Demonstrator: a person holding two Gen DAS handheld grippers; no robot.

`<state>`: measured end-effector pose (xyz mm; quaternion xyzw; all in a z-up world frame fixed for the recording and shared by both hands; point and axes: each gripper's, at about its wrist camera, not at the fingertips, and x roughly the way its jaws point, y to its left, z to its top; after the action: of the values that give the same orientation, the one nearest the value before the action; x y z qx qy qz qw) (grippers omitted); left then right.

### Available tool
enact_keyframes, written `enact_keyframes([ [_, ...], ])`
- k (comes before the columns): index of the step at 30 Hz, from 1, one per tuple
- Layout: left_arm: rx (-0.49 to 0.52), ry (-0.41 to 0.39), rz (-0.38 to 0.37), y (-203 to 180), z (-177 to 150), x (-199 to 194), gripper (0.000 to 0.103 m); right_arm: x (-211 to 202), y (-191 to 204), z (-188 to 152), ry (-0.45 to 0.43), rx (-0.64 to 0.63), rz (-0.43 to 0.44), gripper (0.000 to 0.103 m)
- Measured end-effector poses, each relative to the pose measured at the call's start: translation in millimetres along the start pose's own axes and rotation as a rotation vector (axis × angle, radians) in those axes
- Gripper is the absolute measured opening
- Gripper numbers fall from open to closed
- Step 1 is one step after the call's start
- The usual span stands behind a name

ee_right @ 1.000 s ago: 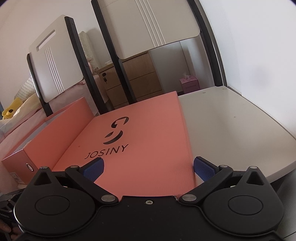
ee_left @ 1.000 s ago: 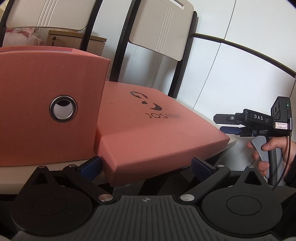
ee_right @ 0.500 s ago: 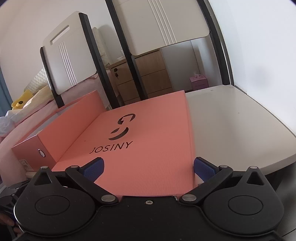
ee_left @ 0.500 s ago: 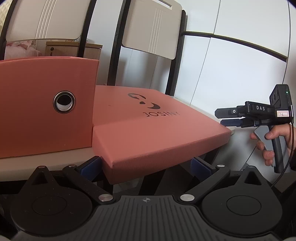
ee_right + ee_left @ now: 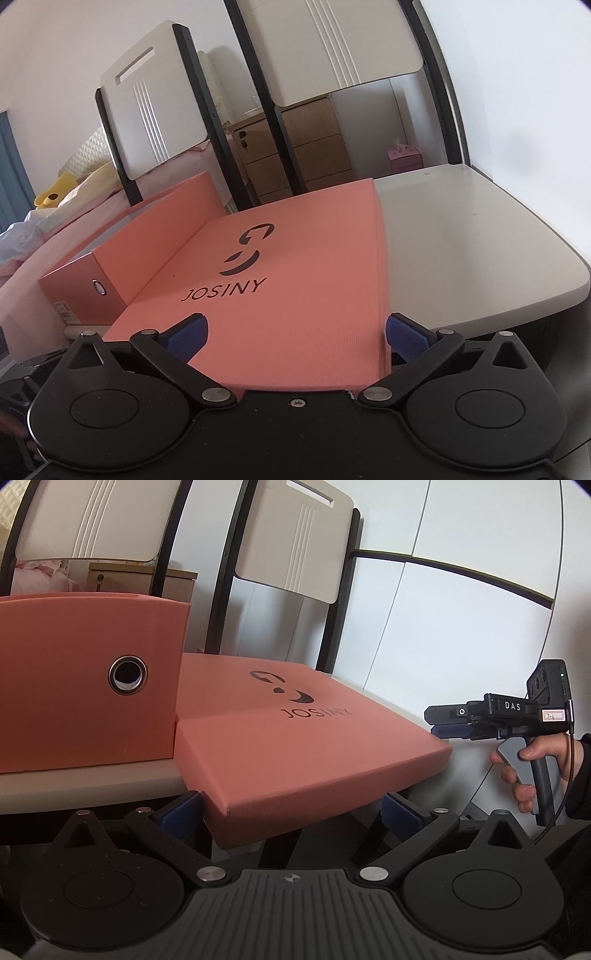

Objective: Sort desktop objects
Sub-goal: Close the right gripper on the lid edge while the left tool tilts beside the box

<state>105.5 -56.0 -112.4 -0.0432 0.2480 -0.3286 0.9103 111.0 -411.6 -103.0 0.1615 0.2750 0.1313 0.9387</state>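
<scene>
The left gripper (image 5: pixel 291 806) has its jaws spread wide, empty, with the near corner of the flat JOSINY box (image 5: pixel 295 738) between and just above them. The right gripper (image 5: pixel 295 332), also spread wide, has the box's near end dead ahead, its long axis running away over the desk (image 5: pixel 461 236). The right looks better lined up. The taller box (image 5: pixel 85 686) stands left of the flat one.

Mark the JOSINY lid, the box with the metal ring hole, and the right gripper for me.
JOSINY lid (image 5: pixel 295 306), right wrist view, bare top below the lettering.
Ring-hole box (image 5: pixel 74 686), left wrist view, front face.
Right gripper (image 5: pixel 448 731), left wrist view, blue fingertips.
</scene>
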Motion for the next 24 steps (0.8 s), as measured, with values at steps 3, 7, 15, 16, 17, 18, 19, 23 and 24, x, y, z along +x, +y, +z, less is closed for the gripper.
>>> enact_keyframes([
  [3,-0.035,-0.01,0.026,10,3,-2,0.103,2,-12,2,-0.005,0.064,-0.024,0.103],
  [7,-0.124,-0.018,0.012,29,5,-4,0.103,6,-32,3,0.003,0.2,-0.032,0.103],
  [15,-0.321,0.022,-0.093,56,4,-2,0.103,14,-44,-8,0.05,0.314,0.039,0.102],
  [16,-0.339,0.025,-0.108,58,3,-1,0.103,15,-45,-9,0.051,0.328,0.051,0.102],
  [17,-0.362,0.029,-0.126,59,3,1,0.103,15,-46,-10,0.053,0.341,0.063,0.102],
  [18,-0.385,0.033,-0.143,61,2,3,0.103,16,-47,-11,0.056,0.354,0.074,0.102],
  [19,-0.412,0.037,-0.158,63,2,6,0.103,17,-48,-12,0.061,0.367,0.084,0.102],
  [23,-0.481,0.055,-0.215,67,6,18,0.103,24,-53,-18,0.093,0.404,0.107,0.102],
  [24,-0.483,0.055,-0.222,66,6,20,0.103,25,-53,-19,0.101,0.404,0.114,0.1],
])
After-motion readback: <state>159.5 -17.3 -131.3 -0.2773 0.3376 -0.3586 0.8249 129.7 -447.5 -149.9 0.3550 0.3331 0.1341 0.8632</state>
